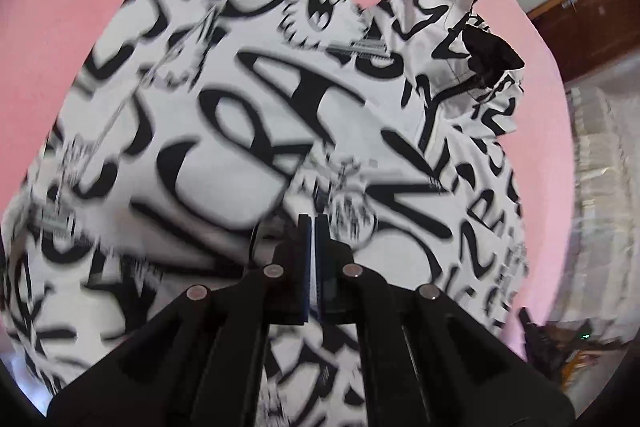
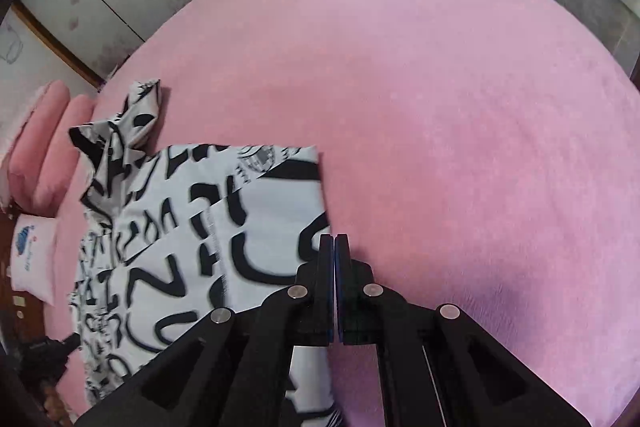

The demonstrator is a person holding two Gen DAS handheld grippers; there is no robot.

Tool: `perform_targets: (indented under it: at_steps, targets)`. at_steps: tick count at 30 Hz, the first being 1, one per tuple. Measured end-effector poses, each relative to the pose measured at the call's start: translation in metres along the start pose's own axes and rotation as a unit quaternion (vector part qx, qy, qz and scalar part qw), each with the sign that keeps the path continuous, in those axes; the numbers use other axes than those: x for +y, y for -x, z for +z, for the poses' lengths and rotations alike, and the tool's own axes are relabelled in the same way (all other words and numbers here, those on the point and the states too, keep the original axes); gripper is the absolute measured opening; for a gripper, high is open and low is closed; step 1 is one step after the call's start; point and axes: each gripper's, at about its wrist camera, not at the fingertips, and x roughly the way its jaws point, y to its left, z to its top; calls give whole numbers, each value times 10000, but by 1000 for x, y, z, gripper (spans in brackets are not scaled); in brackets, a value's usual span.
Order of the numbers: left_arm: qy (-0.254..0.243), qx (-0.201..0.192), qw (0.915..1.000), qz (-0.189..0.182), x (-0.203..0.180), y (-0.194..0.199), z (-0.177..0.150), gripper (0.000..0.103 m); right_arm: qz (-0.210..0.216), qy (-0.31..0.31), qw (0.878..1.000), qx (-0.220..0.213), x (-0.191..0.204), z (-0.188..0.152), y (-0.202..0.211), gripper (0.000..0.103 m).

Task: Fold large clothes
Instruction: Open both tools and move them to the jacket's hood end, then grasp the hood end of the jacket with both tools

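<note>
Lay spread on the pink bed: the black-and-white printed shirt, partly folded, collar end bunched toward the pillows. Left gripper closed with fingers pressed together over the cloth; whether fabric was pinched, could not tell. Right gripper likewise closed, at the shirt's straight side edge, seemingly empty. Judged mid-fold, one side already turned in. Next called for opening the fingers, catching an edge, carrying it across squarely.
</note>
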Motion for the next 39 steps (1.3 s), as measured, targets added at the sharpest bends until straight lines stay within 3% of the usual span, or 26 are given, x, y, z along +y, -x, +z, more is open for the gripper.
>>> perform_targets:
  at_steps: [3,6,10,12,14,15,16,19,23,26,30,32,35,39]
  targets:
    - [250,389,9989,-92,13,14,-16,1,193,-100,9987,464,5,-12,4,2]
    - [152,880,9959,-150,17,15,-30,2,312,-102,9933,1105,16,-28,1,7]
    - [-518,1514,9867,274,15,26,-33,3,522,183,9845,1667,46,-58,2,35]
    - [-758,1701,9821,303,12,35,-25,6,687,313,9759,2047,65,-69,-1,42]
    - [-865,1802,9795,238,9,40,-14,21,613,667,9671,2378,90,-73,-5,50]
    - [-917,1832,9786,201,7,44,-4,43,550,957,9627,2469,108,-73,-5,51]
    - [-1025,1840,9774,192,4,50,7,56,575,1103,9605,2491,120,-71,-5,54]
    - [-1502,1804,9715,318,-14,62,44,57,1045,1228,9495,2691,162,-55,-10,66]
    - [-1948,1859,9621,434,-36,61,101,58,1411,1109,9485,2610,205,-20,-26,72]
    - [-2225,2086,9493,755,-58,53,150,58,1606,841,9490,2580,231,11,-40,73]
    - [-2598,2152,9358,1024,-93,52,203,58,1684,492,9507,2558,257,60,-62,73]
    - [-2891,2100,9288,979,-118,53,228,58,1674,276,9539,2476,261,86,-77,79]
    - [-2906,1963,9323,889,-149,49,256,58,1652,36,9561,2421,266,122,-100,79]
    - [-2660,1612,9498,342,-183,30,299,58,1540,180,9708,1829,276,153,-120,80]
